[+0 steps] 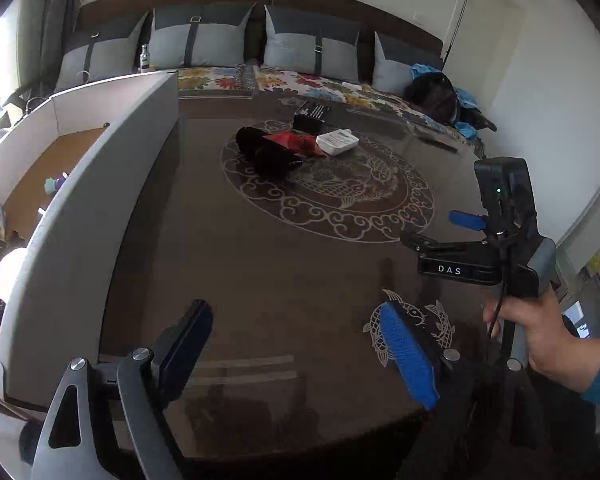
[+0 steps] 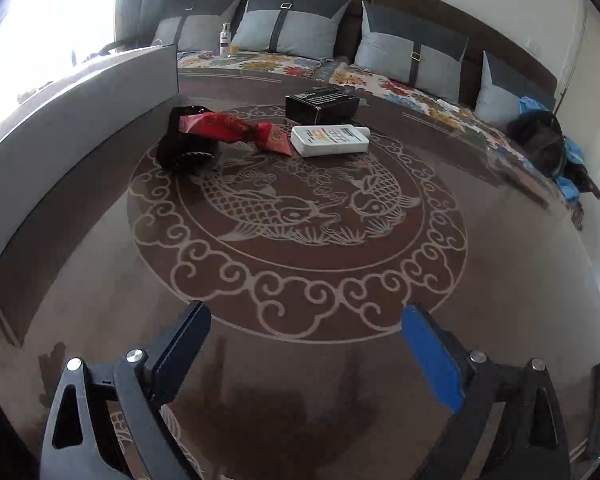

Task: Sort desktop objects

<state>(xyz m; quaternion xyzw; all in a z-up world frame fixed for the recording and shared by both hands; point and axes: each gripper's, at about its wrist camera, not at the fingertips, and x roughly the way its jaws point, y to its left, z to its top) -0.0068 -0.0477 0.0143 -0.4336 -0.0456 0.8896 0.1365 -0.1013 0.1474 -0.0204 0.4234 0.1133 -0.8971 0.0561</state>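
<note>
above table (image 2: 500,264), both grippers agape

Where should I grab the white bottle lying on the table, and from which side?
Grip the white bottle across its flat body near the middle, coming down from above with the right gripper. It lies flat, cap pointing right, and the red packet crowds its left end.
</note>
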